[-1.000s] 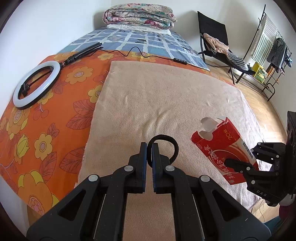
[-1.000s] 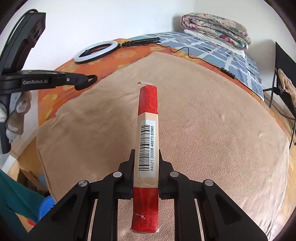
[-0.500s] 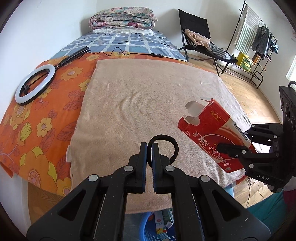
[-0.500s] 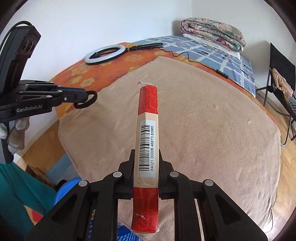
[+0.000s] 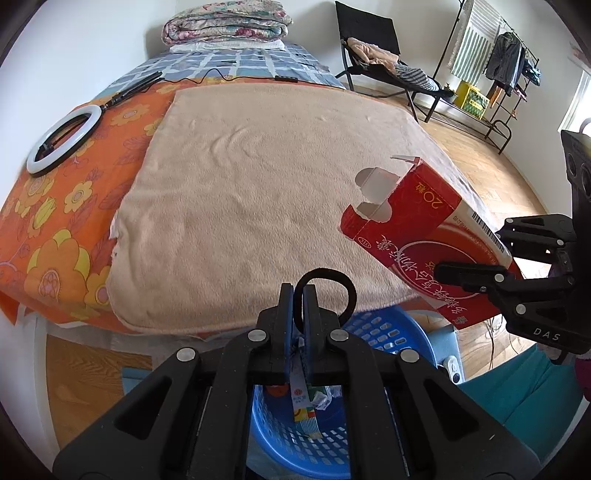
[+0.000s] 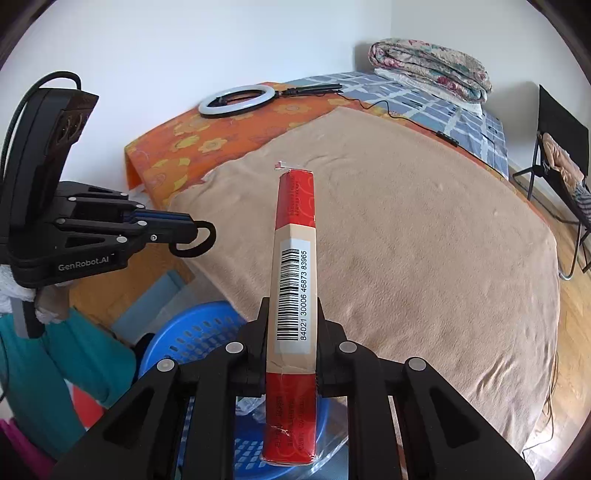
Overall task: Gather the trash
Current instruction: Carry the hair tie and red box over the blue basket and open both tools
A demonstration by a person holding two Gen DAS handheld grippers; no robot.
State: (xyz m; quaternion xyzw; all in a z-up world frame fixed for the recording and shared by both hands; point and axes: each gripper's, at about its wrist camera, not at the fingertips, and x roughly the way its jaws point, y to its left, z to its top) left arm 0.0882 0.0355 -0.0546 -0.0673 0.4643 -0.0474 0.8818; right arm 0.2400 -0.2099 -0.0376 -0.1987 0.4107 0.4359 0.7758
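The red box (image 6: 293,295) carries a barcode label reading "84021 30006 46873 83965" on its narrow side; its broad face shows "20" and white Chinese characters too curved to read. The left hand-held gripper (image 6: 192,236) bears "GenRobot.AI" on its body, the right hand-held gripper (image 5: 476,273) "DAS".

A beige blanket (image 5: 258,184) covers the near part of the bed, over an orange flowered sheet (image 5: 55,221). A ring light (image 5: 62,142) lies at the far left, a folded quilt (image 5: 225,22) at the far end, and a black chair (image 5: 373,48) stands at the far right. A blue basket (image 5: 306,443) with scraps in it stands on the floor just off the bed's near edge, below both tools.

The left hand-held gripper is pressed together, pinching a black hair tie (image 5: 327,291), whose loop sticks out beyond the fingertips. The right one clamps the box by its broad faces, holding it in the air above the basket's rim.
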